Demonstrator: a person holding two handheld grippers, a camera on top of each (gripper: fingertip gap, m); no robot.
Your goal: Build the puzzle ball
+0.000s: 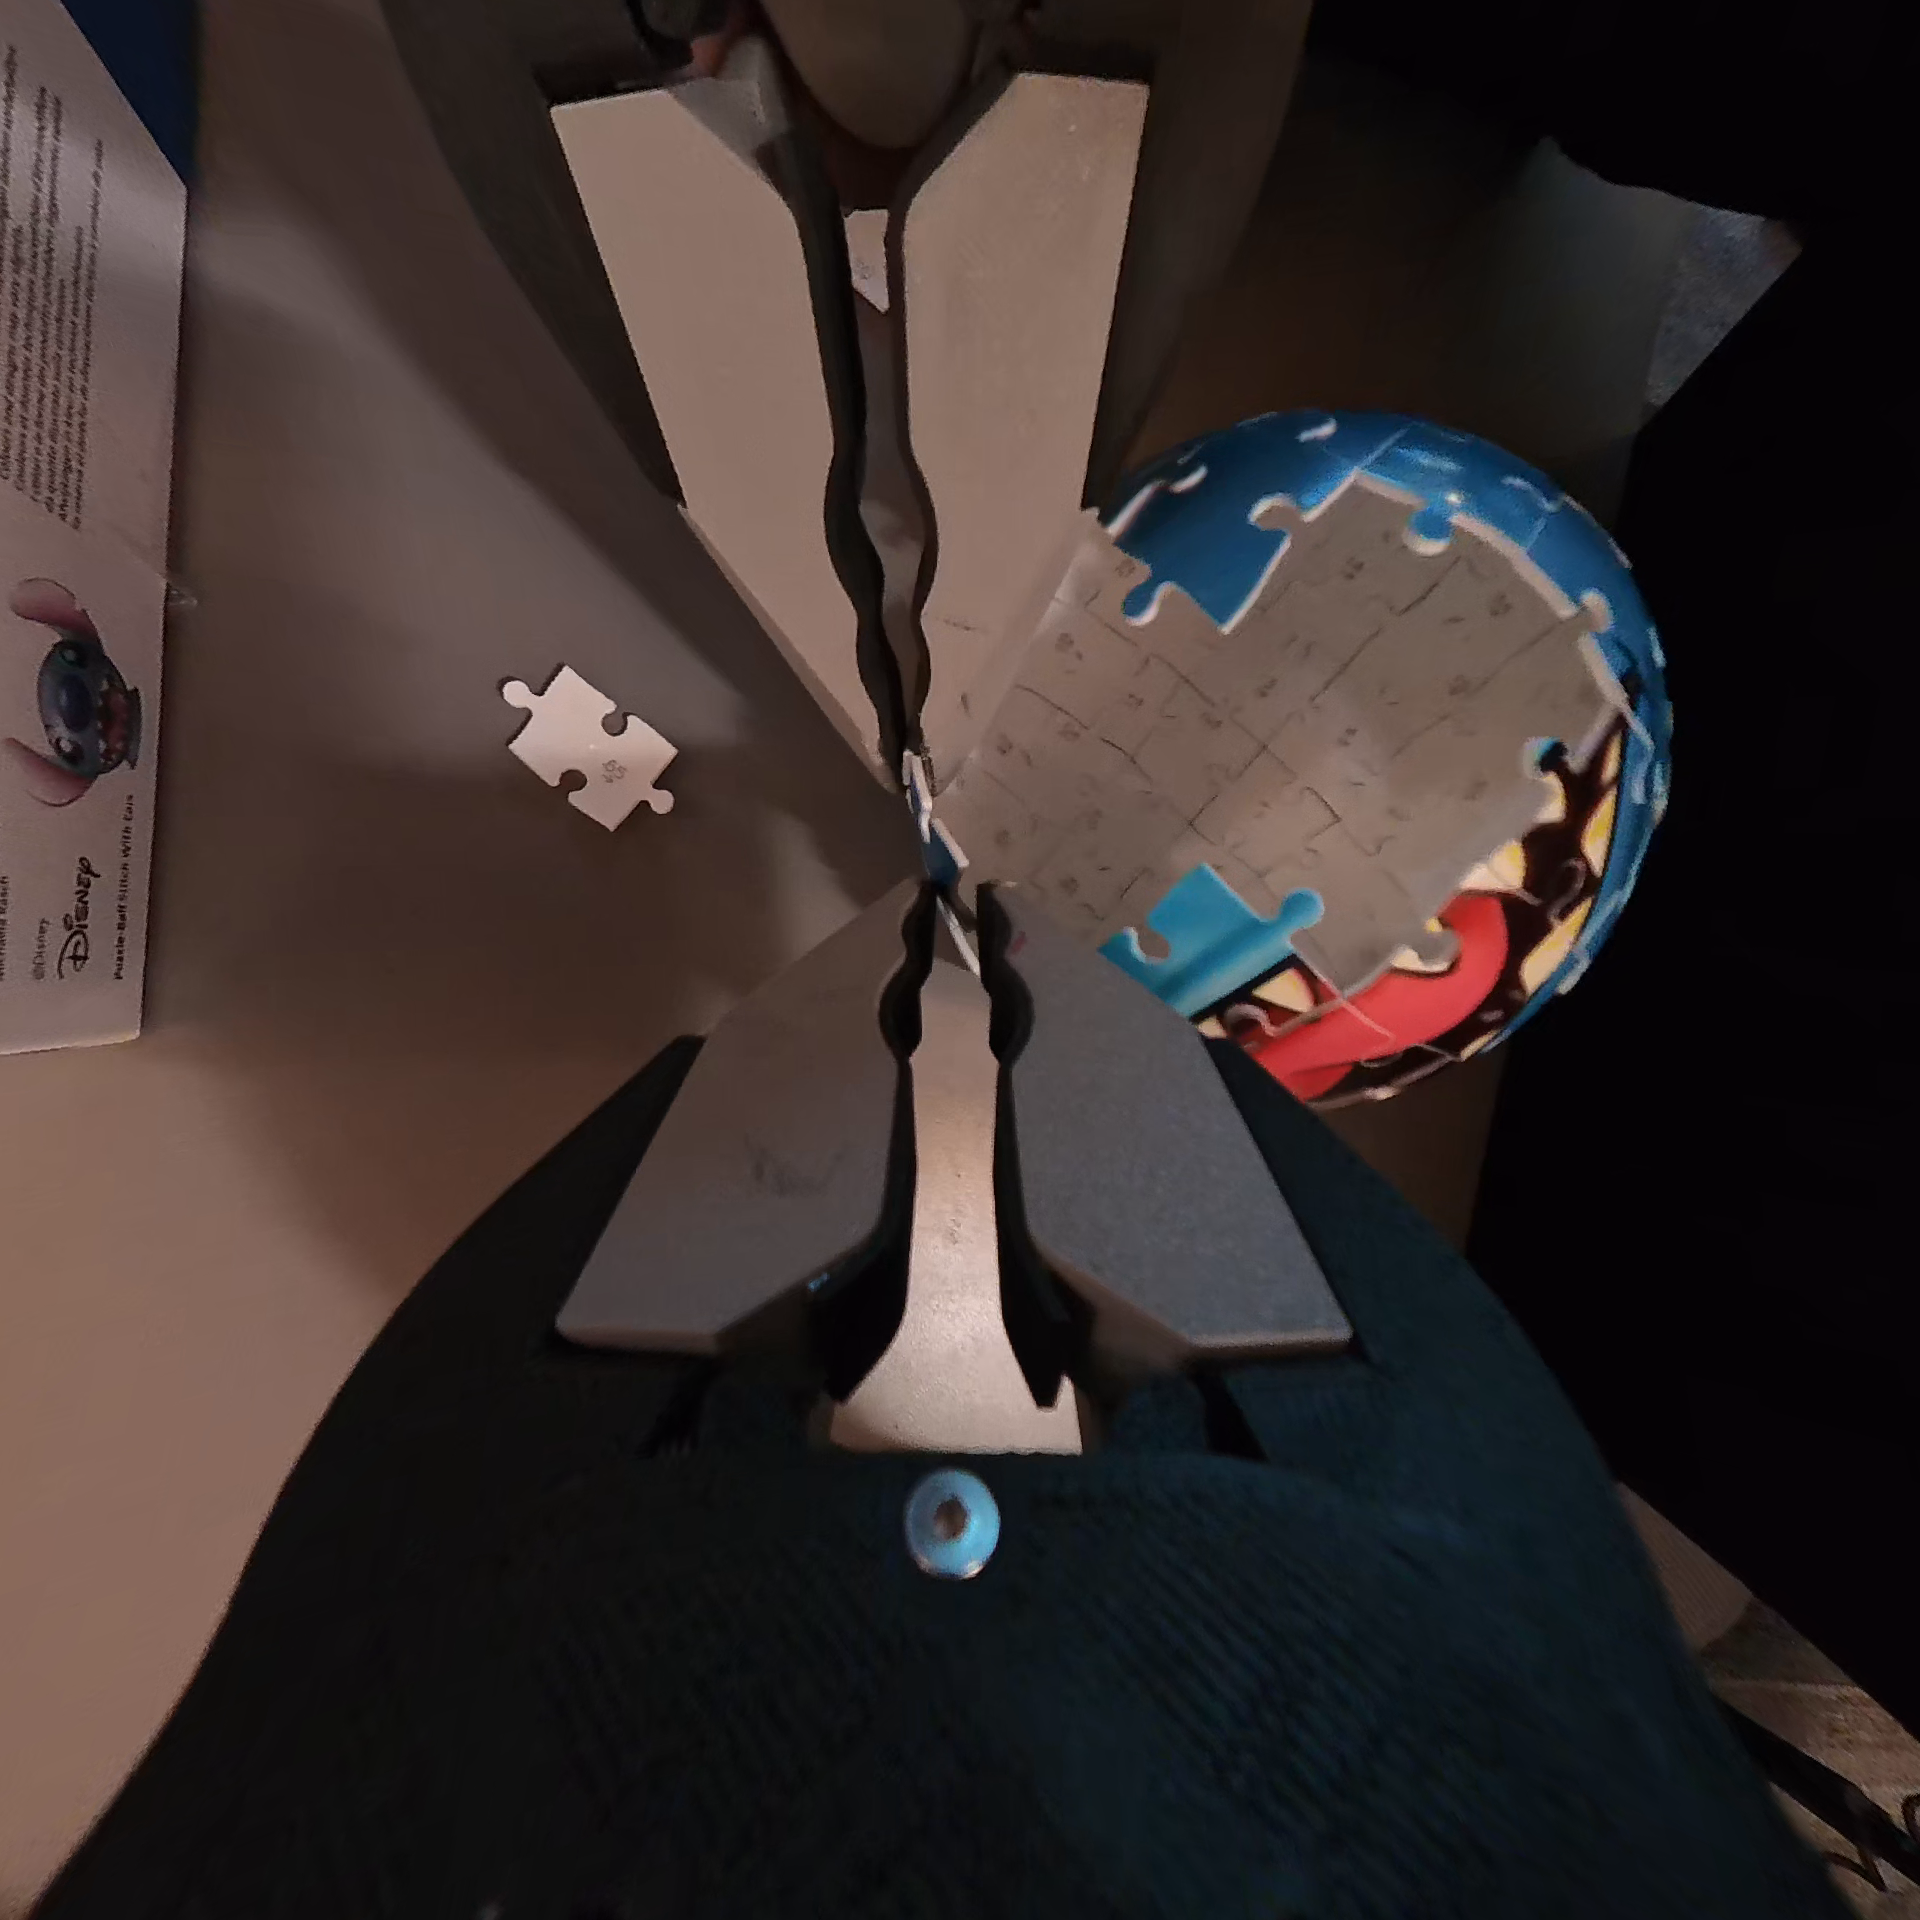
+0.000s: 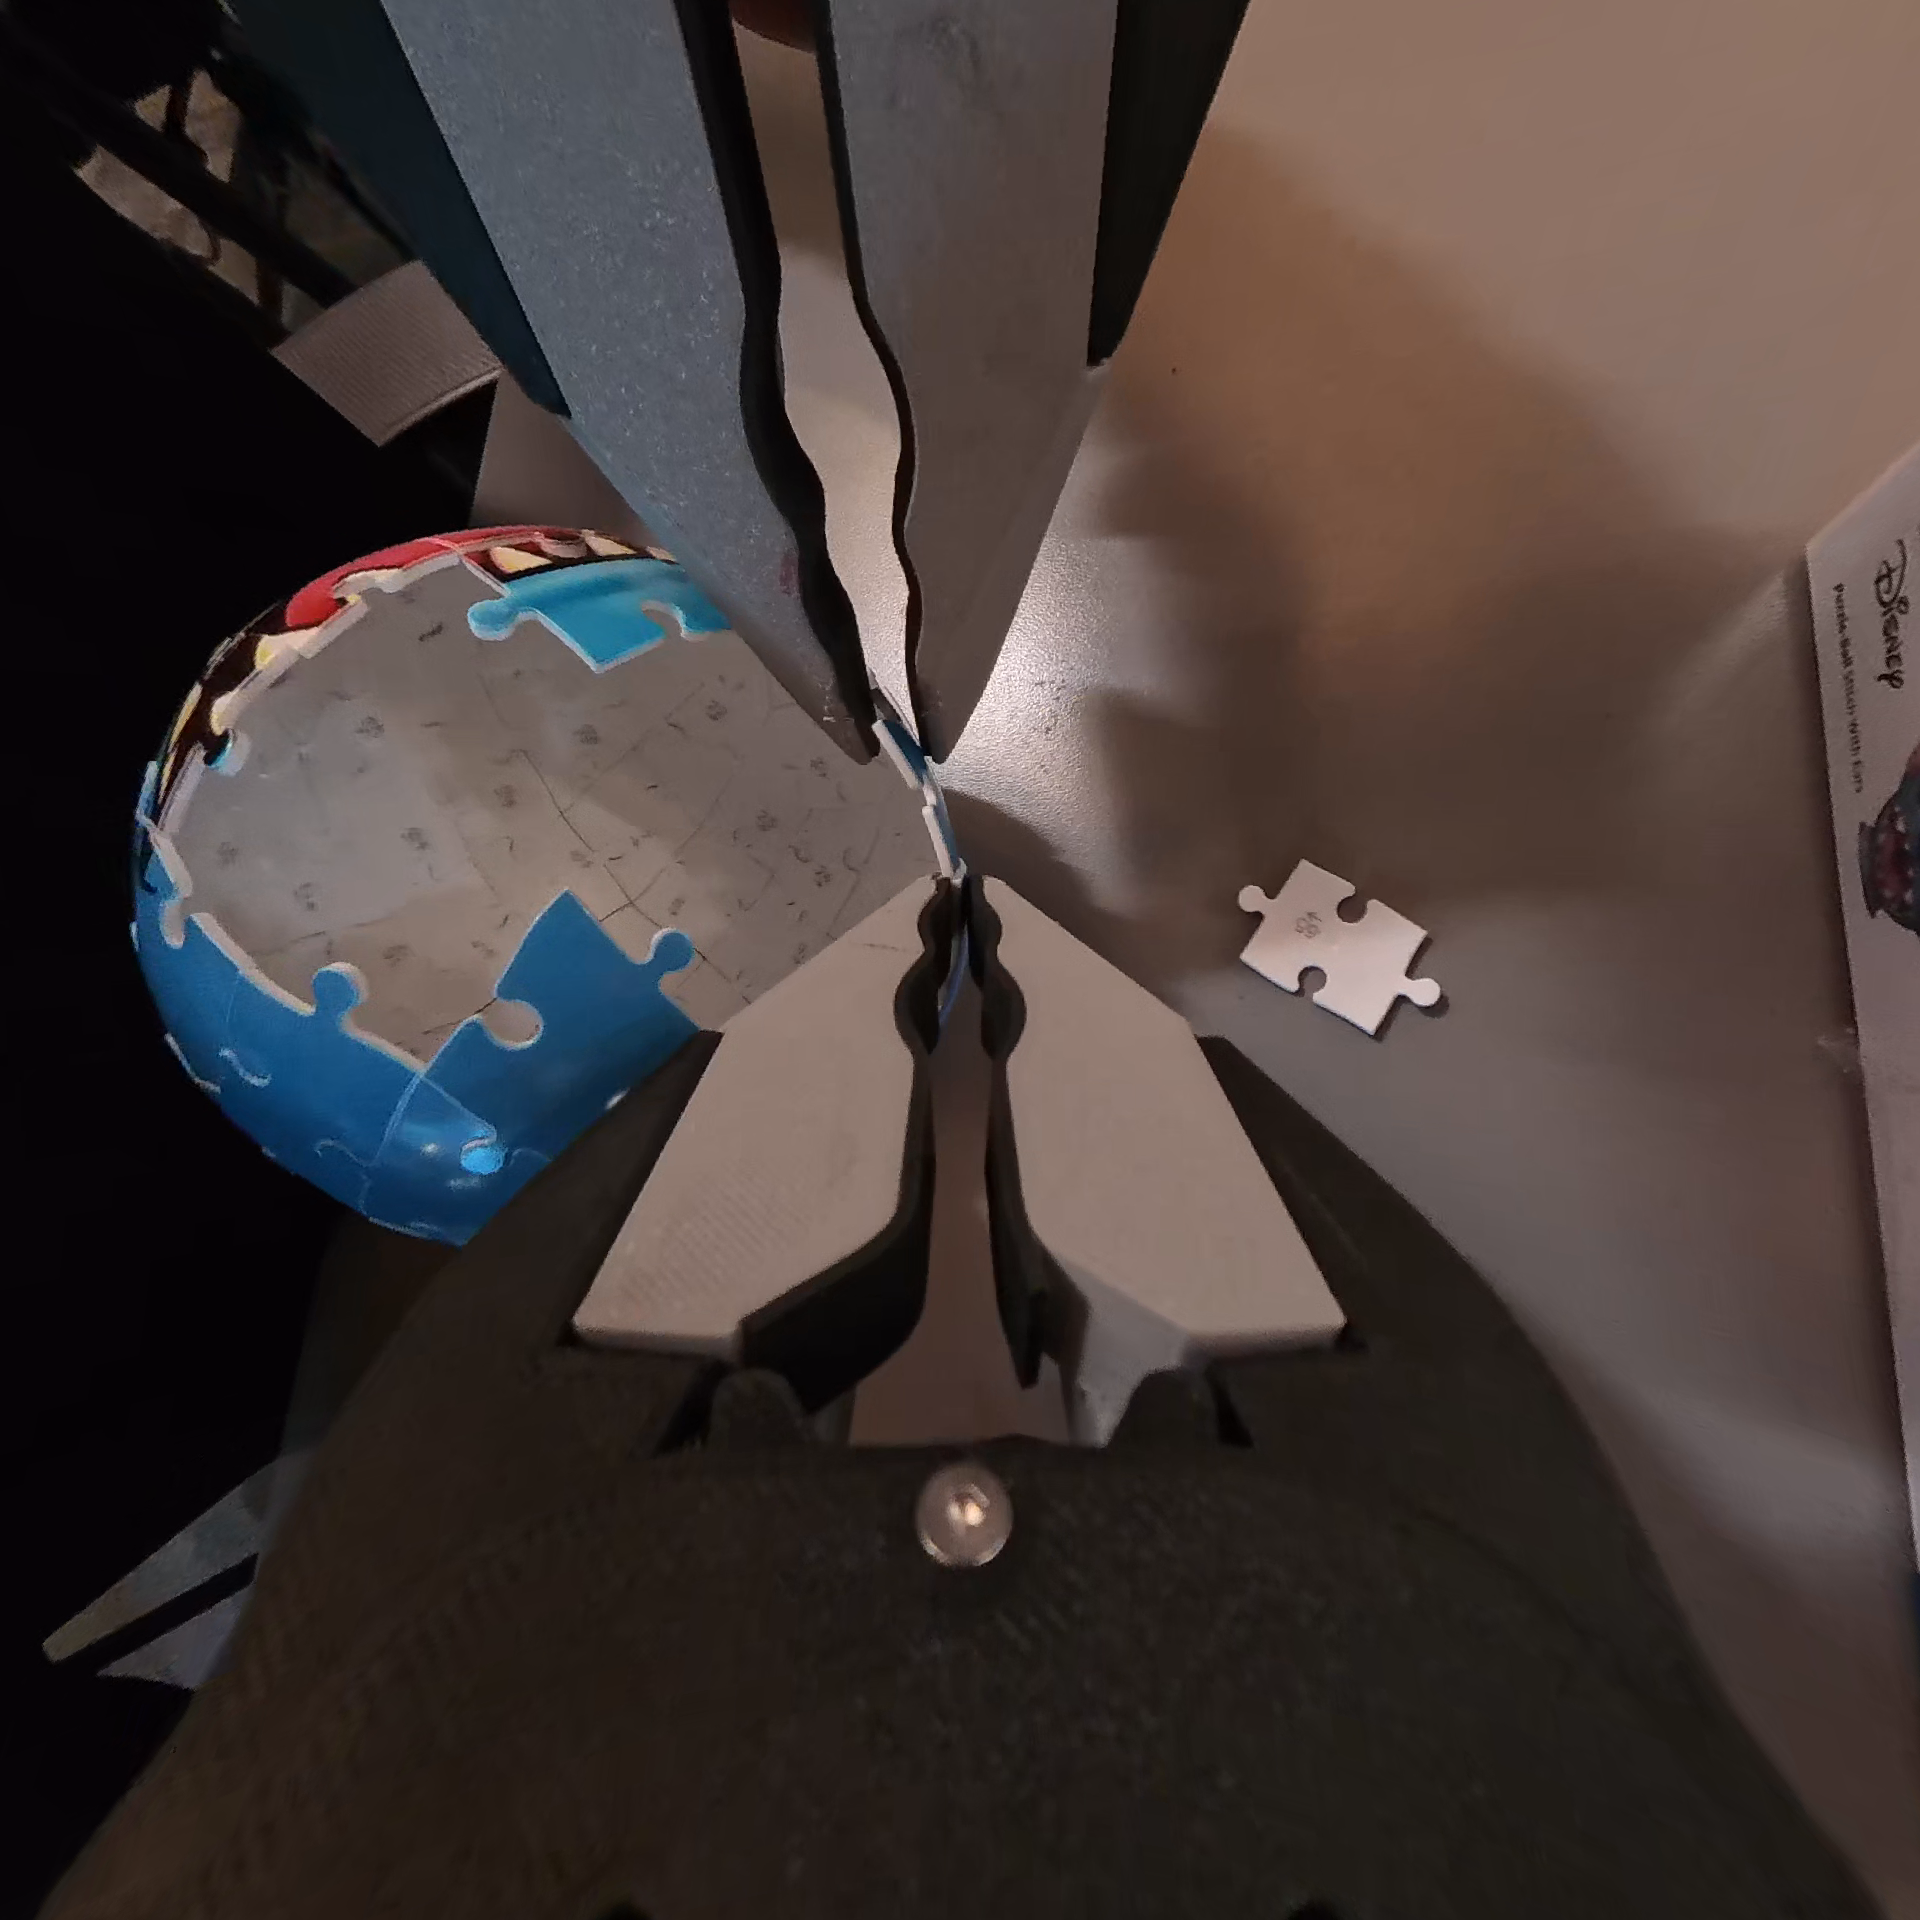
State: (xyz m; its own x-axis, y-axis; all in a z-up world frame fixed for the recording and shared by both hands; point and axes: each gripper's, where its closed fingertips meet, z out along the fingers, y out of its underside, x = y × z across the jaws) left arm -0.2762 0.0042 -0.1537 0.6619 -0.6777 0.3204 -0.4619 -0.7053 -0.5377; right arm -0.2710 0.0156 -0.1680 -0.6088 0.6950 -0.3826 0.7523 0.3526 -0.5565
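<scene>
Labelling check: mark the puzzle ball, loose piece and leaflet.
puzzle ball [image 1: 1330, 727], left wrist view, grey inner wall.
loose piece [image 2: 1340, 945], right wrist view, grey back, centre.
leaflet [image 1: 83, 416], left wrist view, printed page.

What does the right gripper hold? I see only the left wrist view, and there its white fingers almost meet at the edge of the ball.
Observer: In the right wrist view the right gripper is shut on the rim of the half-built blue puzzle ball. A thin blue and white edge runs down between its fingers.
Operator: How does the outside of the ball look on that side?
Observer: Below the opening there is a wide band of blue pieces. They are joined, with no gap in the part that shows.
</scene>
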